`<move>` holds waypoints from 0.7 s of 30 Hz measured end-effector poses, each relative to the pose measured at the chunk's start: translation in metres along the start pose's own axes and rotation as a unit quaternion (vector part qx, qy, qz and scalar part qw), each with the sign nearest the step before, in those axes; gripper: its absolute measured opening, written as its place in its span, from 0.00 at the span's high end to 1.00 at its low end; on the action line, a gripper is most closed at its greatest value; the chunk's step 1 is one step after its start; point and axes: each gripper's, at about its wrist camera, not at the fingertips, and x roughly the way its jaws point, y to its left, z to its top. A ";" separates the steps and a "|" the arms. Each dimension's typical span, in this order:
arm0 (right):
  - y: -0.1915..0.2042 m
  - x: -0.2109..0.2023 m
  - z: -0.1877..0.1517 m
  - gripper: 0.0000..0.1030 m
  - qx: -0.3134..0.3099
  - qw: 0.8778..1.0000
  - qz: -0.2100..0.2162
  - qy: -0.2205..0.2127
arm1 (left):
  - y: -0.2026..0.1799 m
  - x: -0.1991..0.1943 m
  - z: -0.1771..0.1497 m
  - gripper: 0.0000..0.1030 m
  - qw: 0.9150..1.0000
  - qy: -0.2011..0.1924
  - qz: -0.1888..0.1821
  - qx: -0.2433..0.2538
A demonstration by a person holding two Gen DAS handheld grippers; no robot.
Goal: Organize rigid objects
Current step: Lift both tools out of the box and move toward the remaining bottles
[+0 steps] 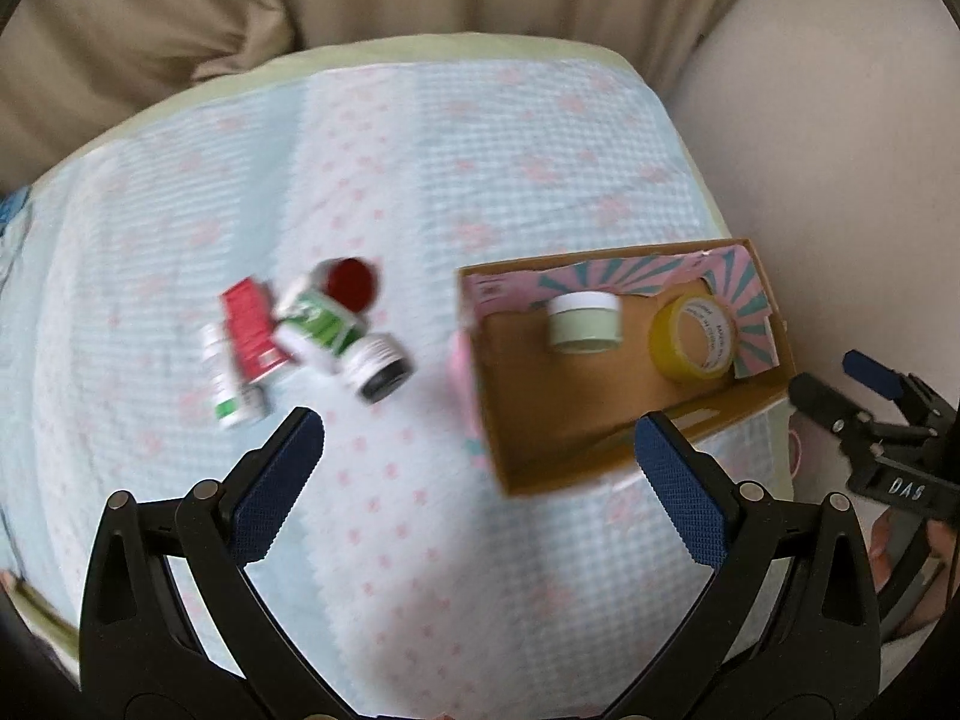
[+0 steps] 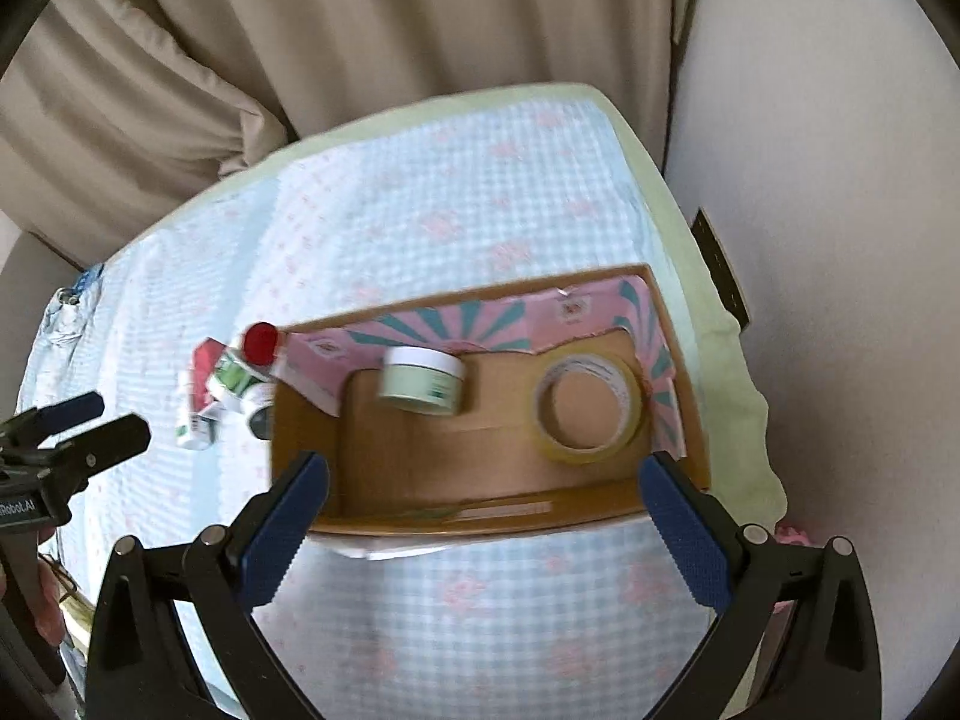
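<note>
Both claws empty, spread wide, held above desk.

Left claw: over cloth, between pile and box. Right claw: over box near wall.

Already in box: pale green jar, upright by far wall; yellow tape roll, lying flat at box's right end, just beside liner.

Loose on cloth, left of box, clustered and touching:
- red-lid jar, farthest back.
- green/white bottle, on its side, across others.
- red tube, flat.
- white tube, green end, flat, nearest left.
- black-lid jar, tipped, lid toward camera, nearest left claw.
Pile blurred; labels unreadable.

Handling, est.:
- All small, prob. light plastic, rigid enough for firm pinch.
- Jars/bottle round and smooth: likely to roll or squirt out if pinched off-centre. Take black-lid jar across body, pads on opposite sides, not on lid edge.
- Tubes flat, low on cloth: pinch across narrow width near cap end, where stiffest. May dent mid-body.
- Bottle rests on neighbours; lifting those first likely shifts it.
- Cloth soft: may snag low-dipping pads.
</note>
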 end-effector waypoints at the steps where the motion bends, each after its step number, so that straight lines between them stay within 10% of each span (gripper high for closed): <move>1: 0.008 -0.005 -0.001 0.00 -0.002 1.000 0.001 -0.004 | 0.010 -0.007 -0.004 0.00 1.000 -0.001 0.002 -0.006; 21: 0.185 -0.037 -0.010 0.00 -0.038 0.997 0.061 -0.026 | 0.234 -0.044 -0.052 0.00 0.990 0.022 -0.022 -0.135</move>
